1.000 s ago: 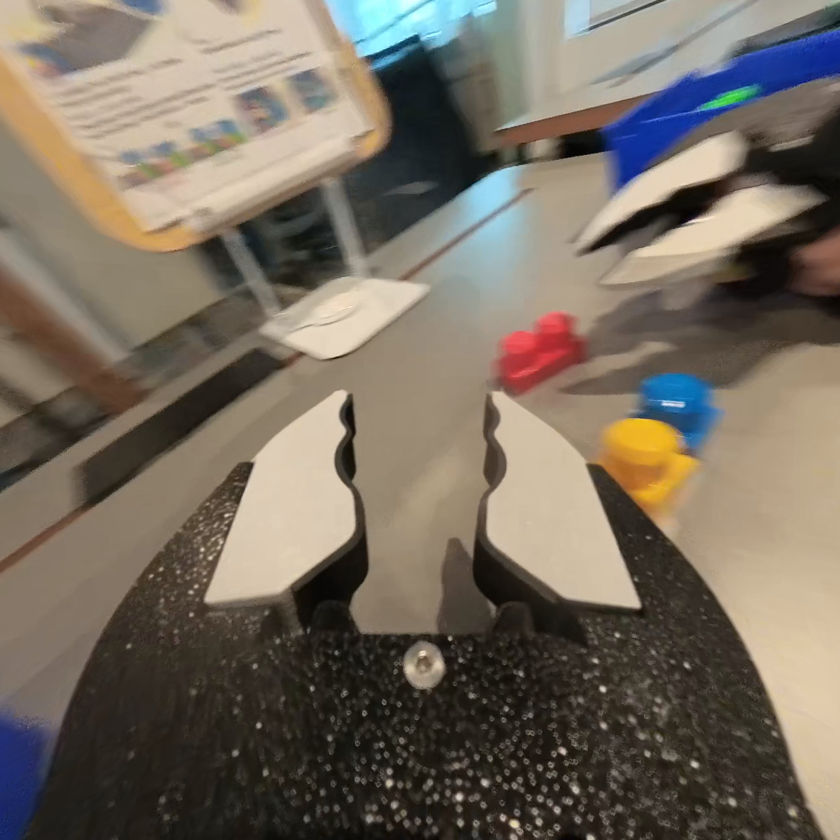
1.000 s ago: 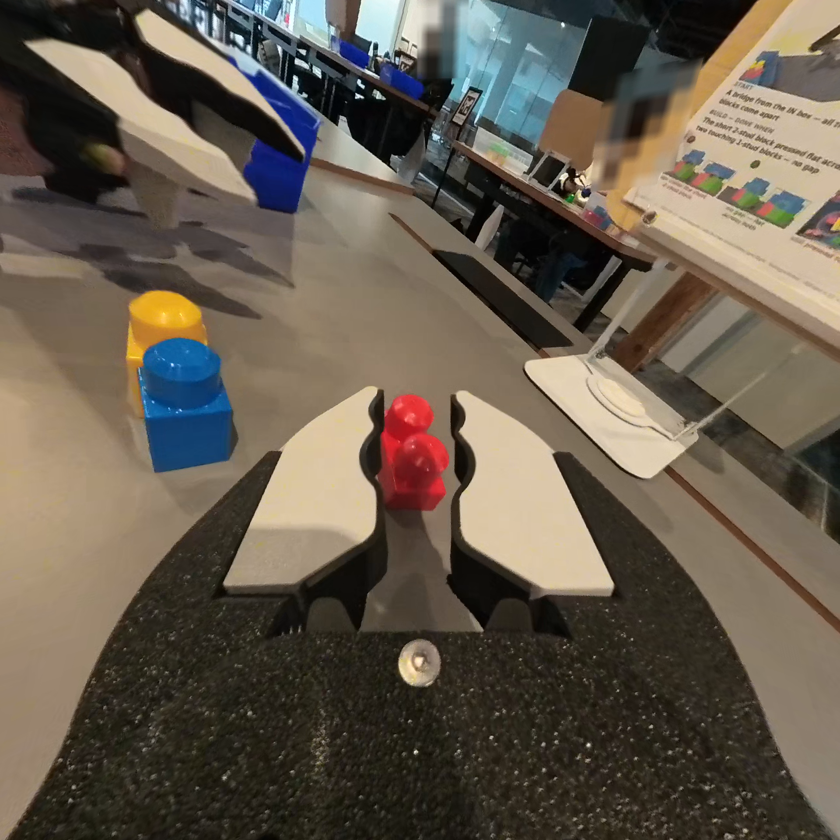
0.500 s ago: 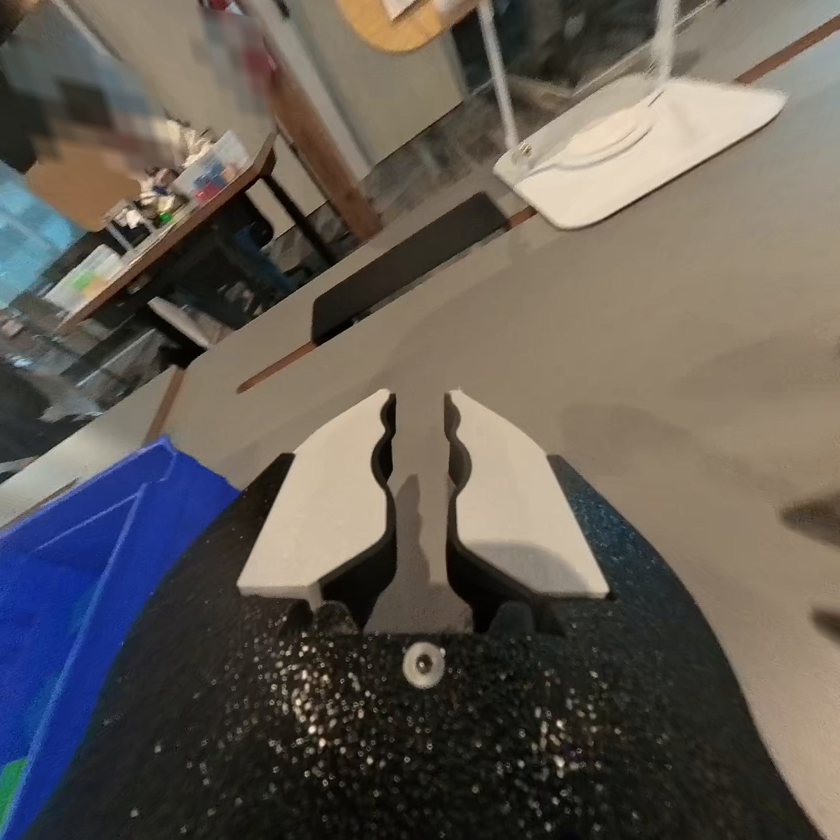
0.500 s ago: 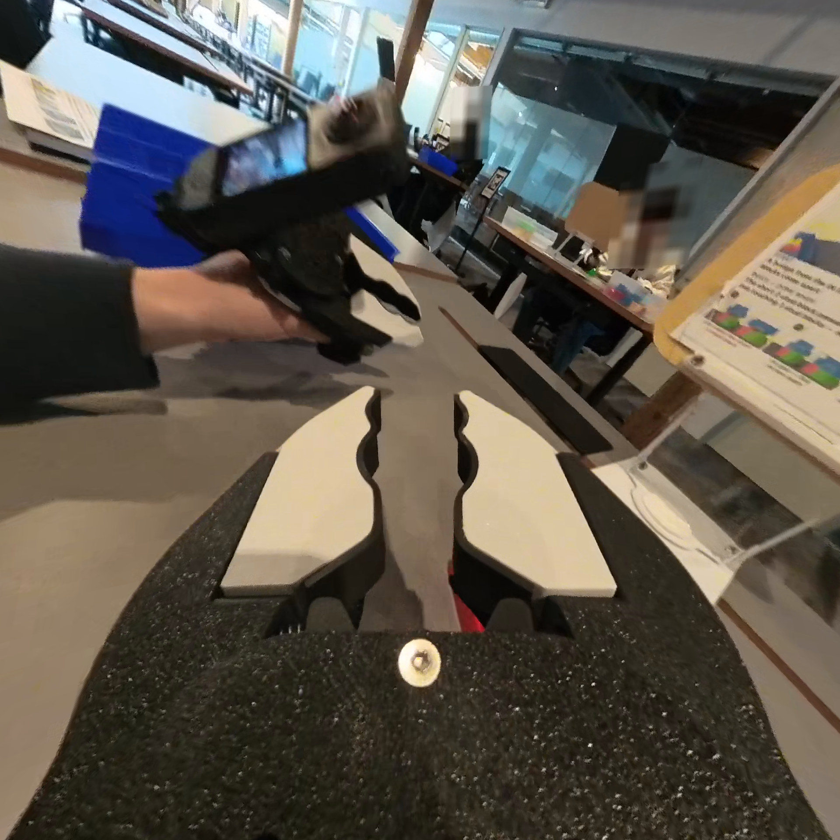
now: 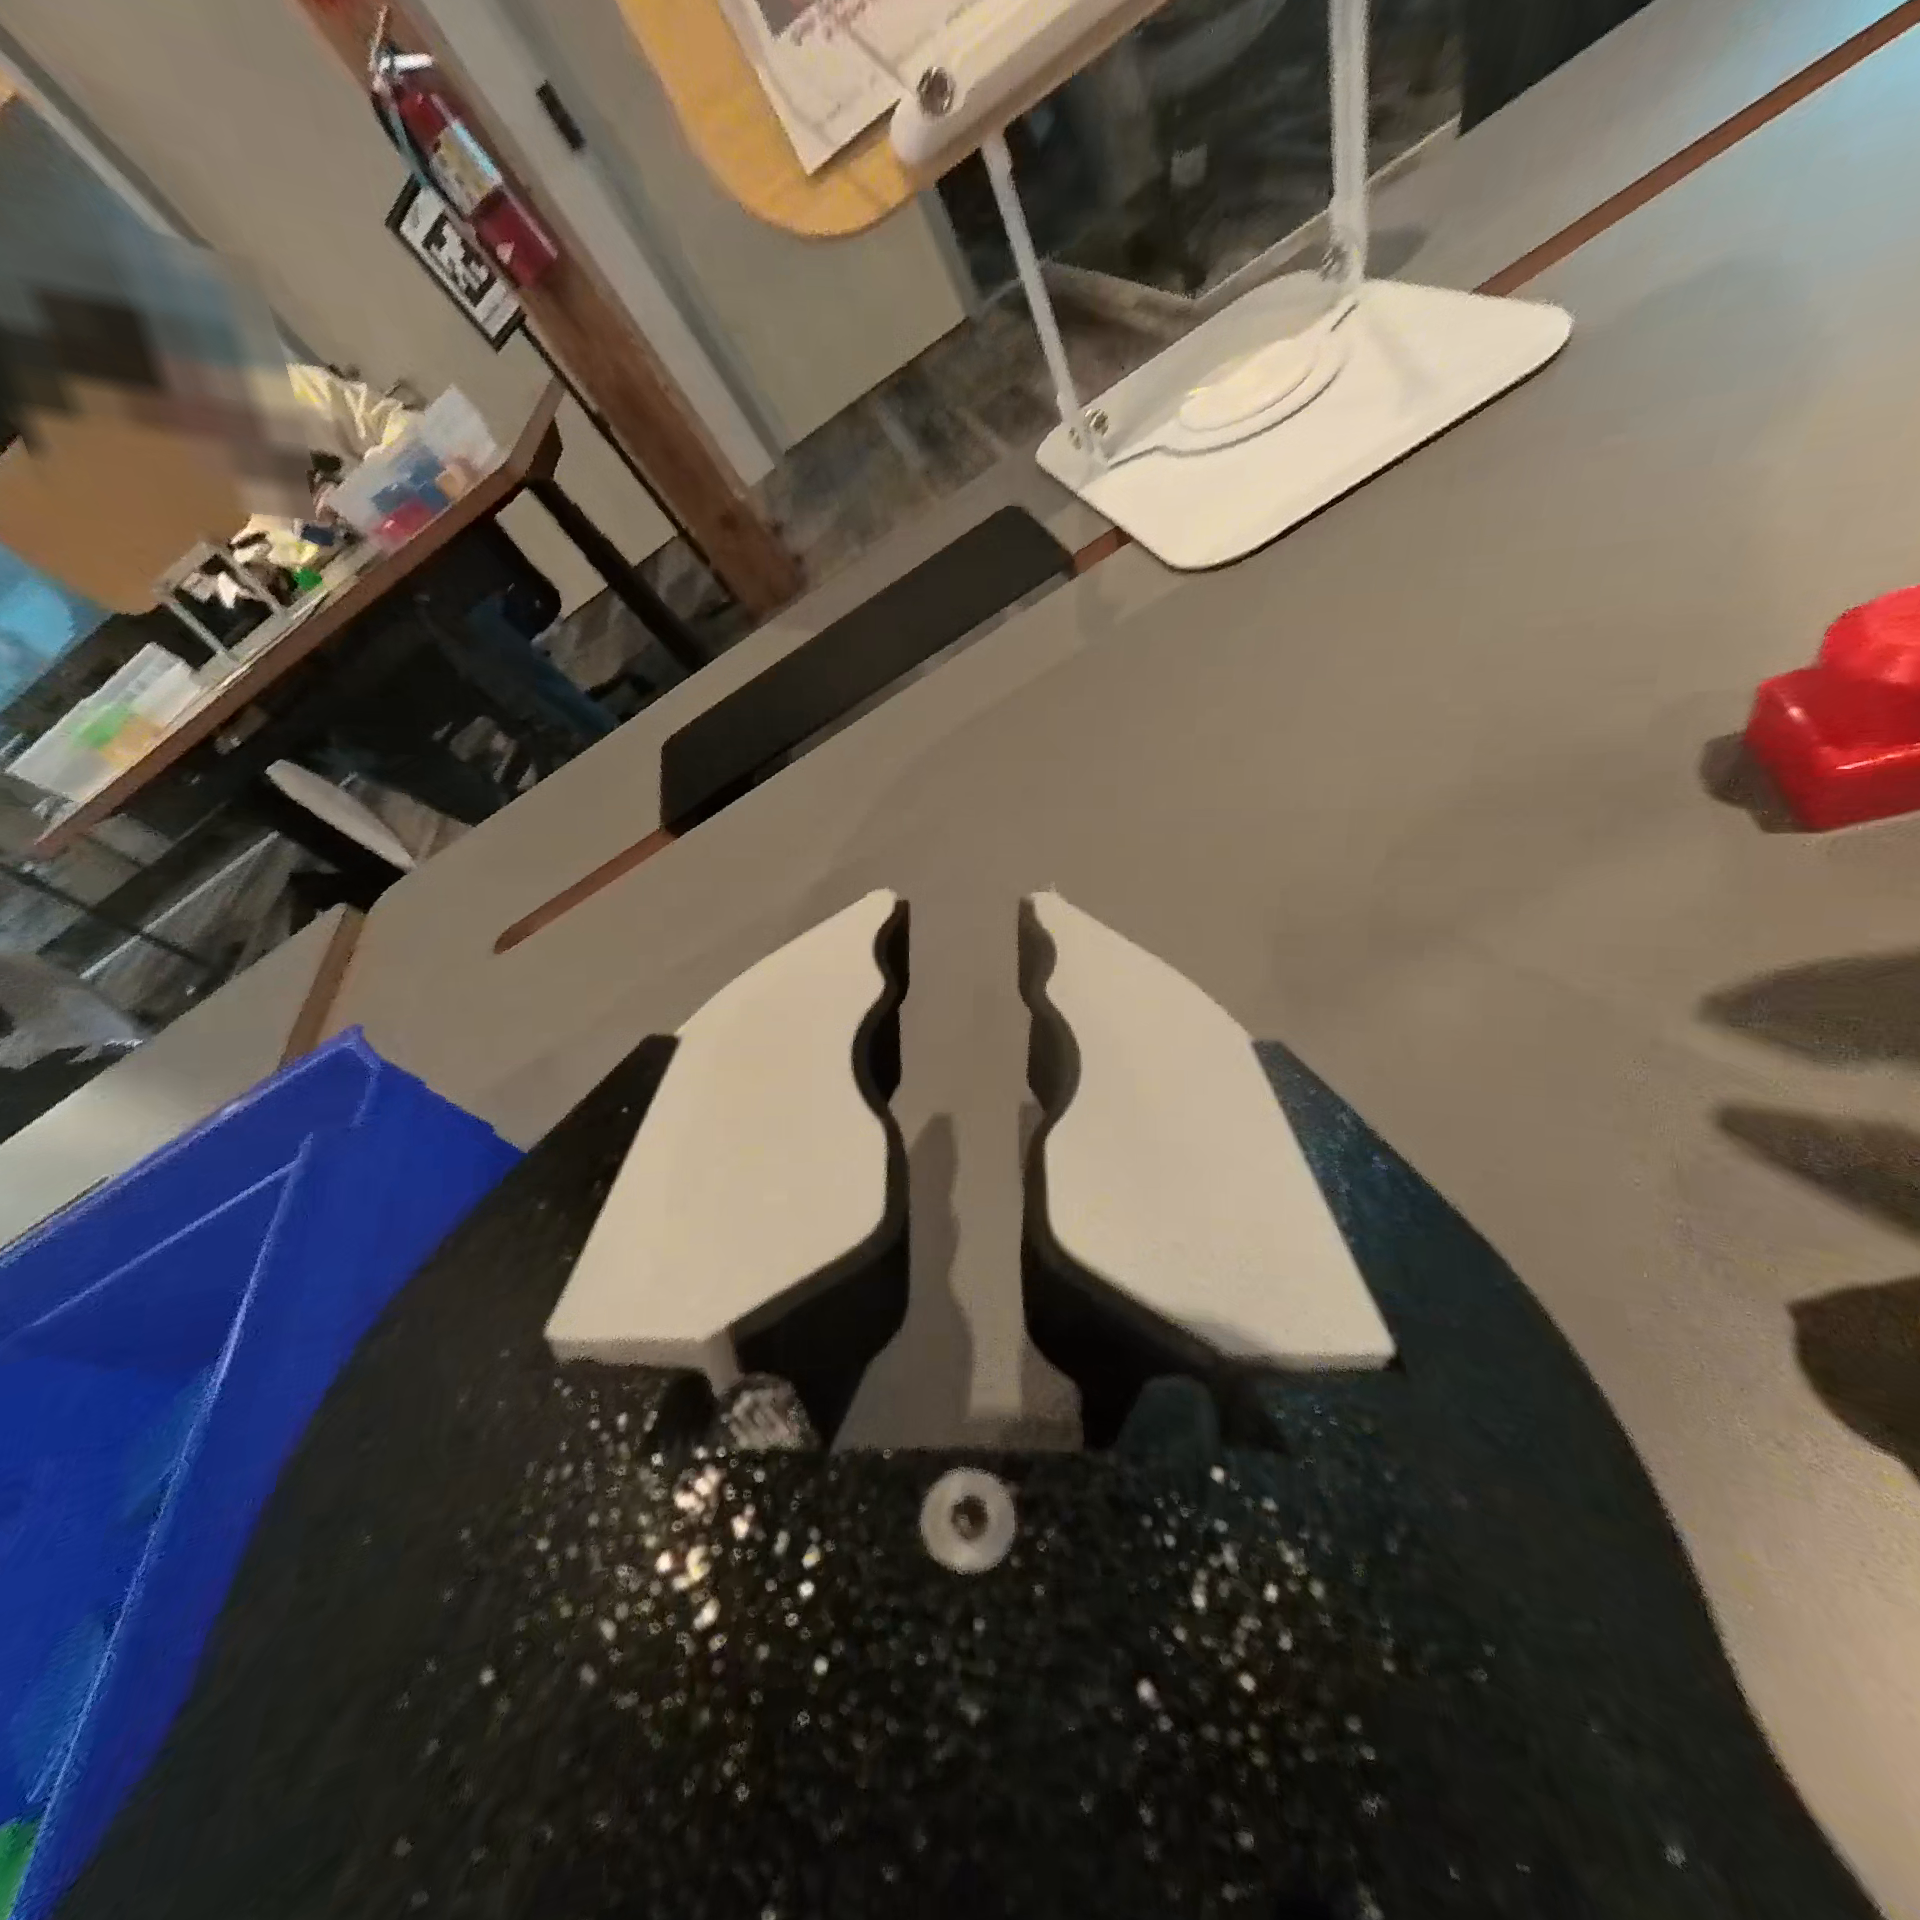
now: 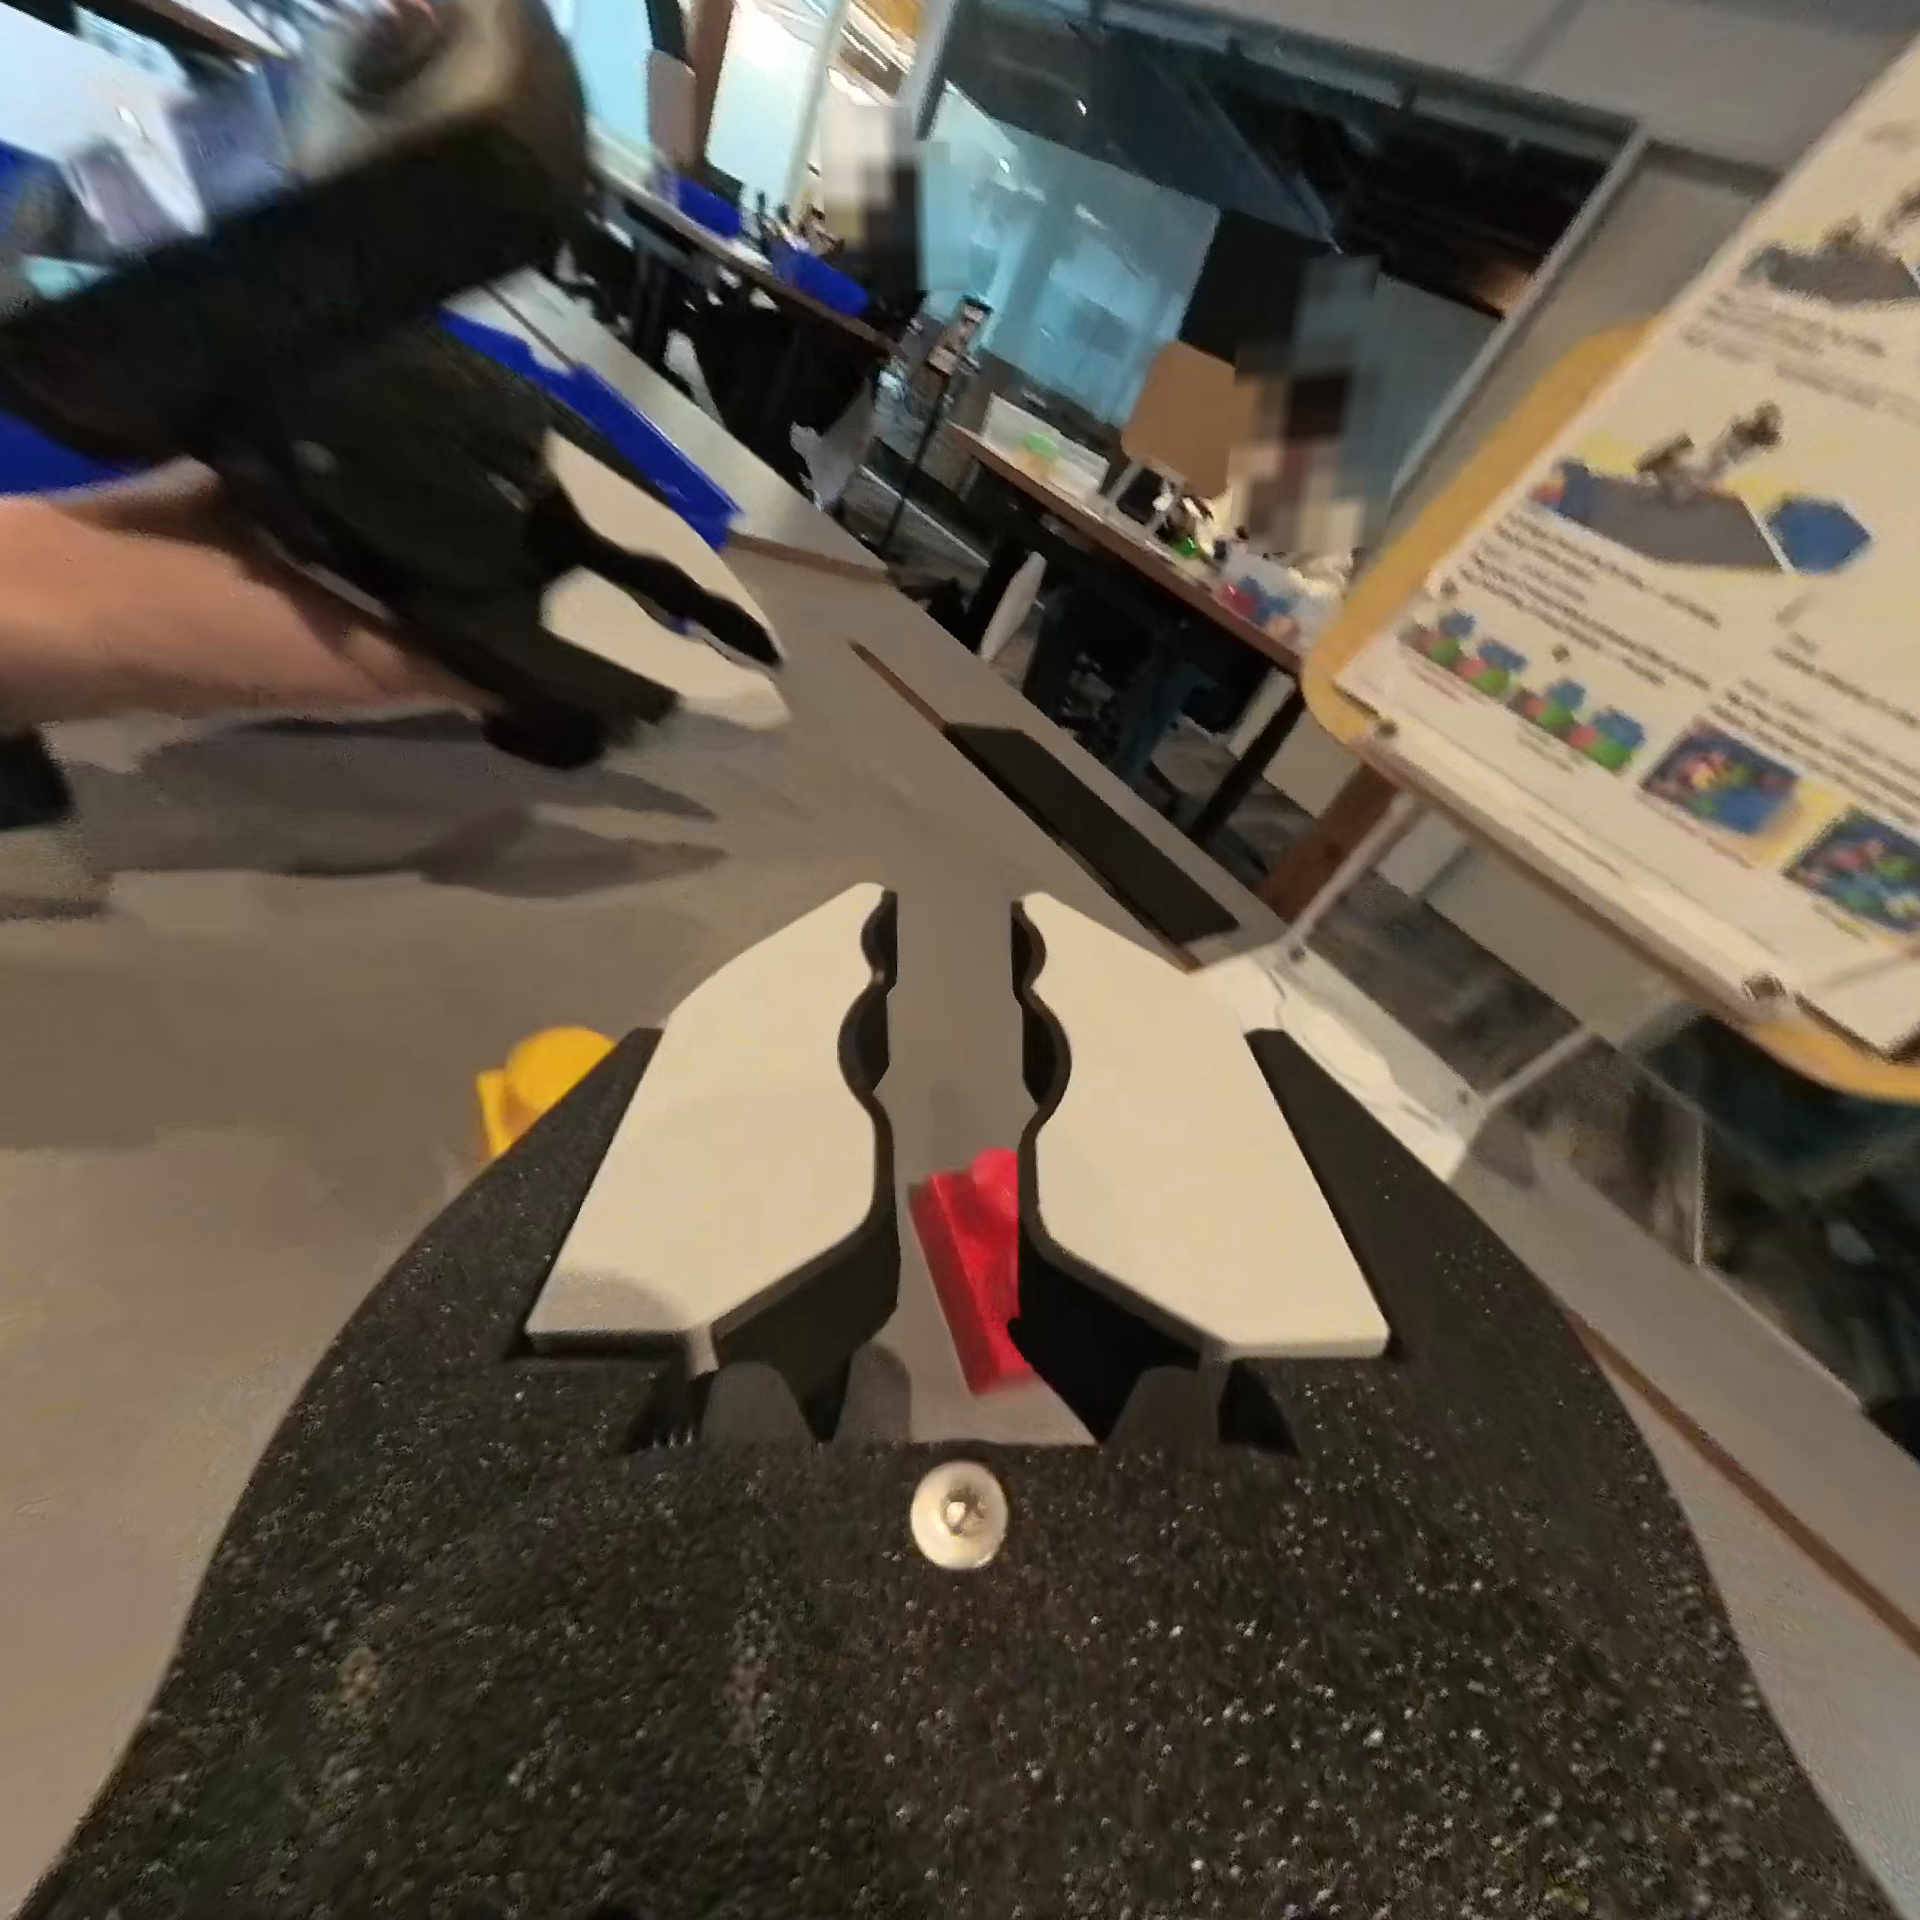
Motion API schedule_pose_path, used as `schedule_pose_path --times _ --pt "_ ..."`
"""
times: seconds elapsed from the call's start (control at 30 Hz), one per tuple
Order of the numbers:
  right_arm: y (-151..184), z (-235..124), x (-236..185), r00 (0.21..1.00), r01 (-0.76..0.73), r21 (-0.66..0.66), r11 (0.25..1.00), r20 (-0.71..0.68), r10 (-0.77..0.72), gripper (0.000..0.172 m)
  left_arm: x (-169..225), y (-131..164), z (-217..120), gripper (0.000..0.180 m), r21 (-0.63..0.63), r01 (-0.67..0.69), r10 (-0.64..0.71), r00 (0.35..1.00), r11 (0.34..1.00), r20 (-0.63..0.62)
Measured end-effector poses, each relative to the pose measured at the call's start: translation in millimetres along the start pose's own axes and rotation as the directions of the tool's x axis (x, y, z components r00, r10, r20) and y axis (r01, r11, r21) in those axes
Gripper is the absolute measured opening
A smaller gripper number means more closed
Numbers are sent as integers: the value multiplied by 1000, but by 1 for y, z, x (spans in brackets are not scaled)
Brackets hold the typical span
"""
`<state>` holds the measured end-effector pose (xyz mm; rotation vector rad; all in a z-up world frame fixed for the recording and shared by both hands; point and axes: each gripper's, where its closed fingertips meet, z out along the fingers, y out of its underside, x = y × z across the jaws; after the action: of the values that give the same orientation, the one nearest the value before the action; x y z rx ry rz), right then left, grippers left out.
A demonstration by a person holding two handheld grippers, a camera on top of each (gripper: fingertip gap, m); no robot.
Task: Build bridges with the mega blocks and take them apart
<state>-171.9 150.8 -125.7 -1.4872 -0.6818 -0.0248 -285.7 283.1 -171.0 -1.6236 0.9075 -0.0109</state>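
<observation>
The left gripper (image 5: 963, 914) hung over the grey bench (image 5: 1351, 790) with its fingers (image 5: 790, 1091) a narrow way apart, only bare bench surface showing in the slot between them. Off to the right of those fingers, well apart from them, lay a red block (image 5: 1844, 727), cut by the picture's edge. A blue bin (image 5: 208, 1299) sat close at the left of the fingers, and a white stand base (image 5: 1320, 436) stood farther ahead and to the right, at the bench's edge.

The right gripper (image 6: 953, 914) likewise had its fingers (image 6: 769, 1101) parted by a narrow slot, with nothing between the tips. The red block (image 6: 971, 1278) showed lower down through the slot, near the finger roots, lying on the bench beneath them; whether the right finger touched it could not be told. A yellow block (image 6: 535, 1081) peeked out just beside the left finger's outer edge. Ahead and to the left, a hand (image 6: 156, 613) held the other gripper above the bench, blurred. An instruction board (image 6: 1683, 582) stood ahead to the right.
</observation>
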Motion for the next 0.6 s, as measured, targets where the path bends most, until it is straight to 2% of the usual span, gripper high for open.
schedule_pose_path --times 0.1,0.2,0.3,0.43,0.6 --pt "26 -13 20 997 -65 -57 996 -46 62 20 6 0 -5 19 31 8 -7 999 999 -37" --pt "41 -24 29 987 -150 -104 983 -80 142 22 13 5 -11 19 10 3 -2 999 1000 -54" --pt "45 -35 33 969 -219 -129 967 -145 200 23 21 5 -25 18 22 39 -38 997 999 -61" --pt "49 -50 26 954 -235 -173 956 -230 193 22 31 -1 -50 17 72 119 -113 990 990 -83" --pt "47 -70 6 922 -294 -191 936 -314 226 21 41 -5 -83 18 96 128 -119 989 987 -87"
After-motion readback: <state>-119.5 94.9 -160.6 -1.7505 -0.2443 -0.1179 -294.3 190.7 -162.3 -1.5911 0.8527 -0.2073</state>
